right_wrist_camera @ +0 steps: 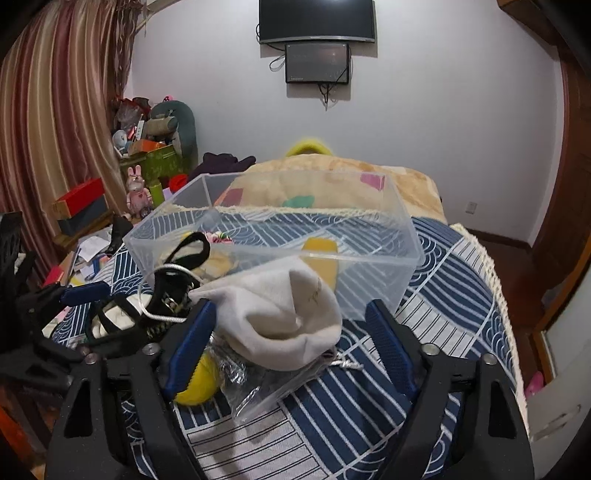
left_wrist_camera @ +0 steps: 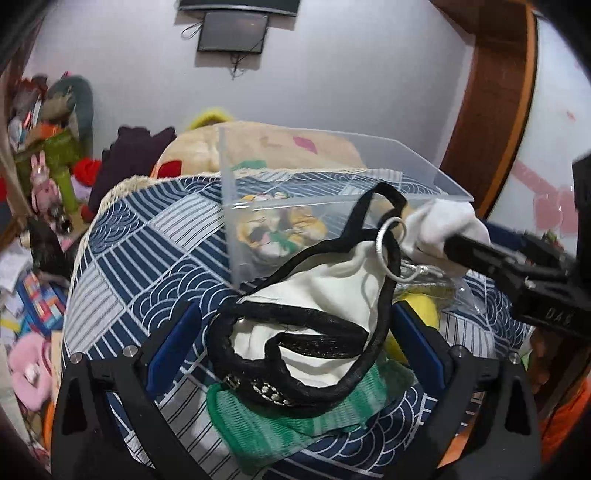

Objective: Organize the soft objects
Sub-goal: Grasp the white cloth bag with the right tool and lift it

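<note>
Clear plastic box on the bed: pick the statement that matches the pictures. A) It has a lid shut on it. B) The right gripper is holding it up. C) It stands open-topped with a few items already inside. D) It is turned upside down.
C: the clear plastic box stands on the patterned bedspread with no lid, and colourful soft items show through its walls; the open right gripper only flanks a white sock.

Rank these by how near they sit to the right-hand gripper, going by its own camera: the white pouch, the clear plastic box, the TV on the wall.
1. White pouch: between the open fingers of the right gripper.
2. Clear plastic box: just behind the pouch, on the bed.
3. TV: high on the far wall.
</note>
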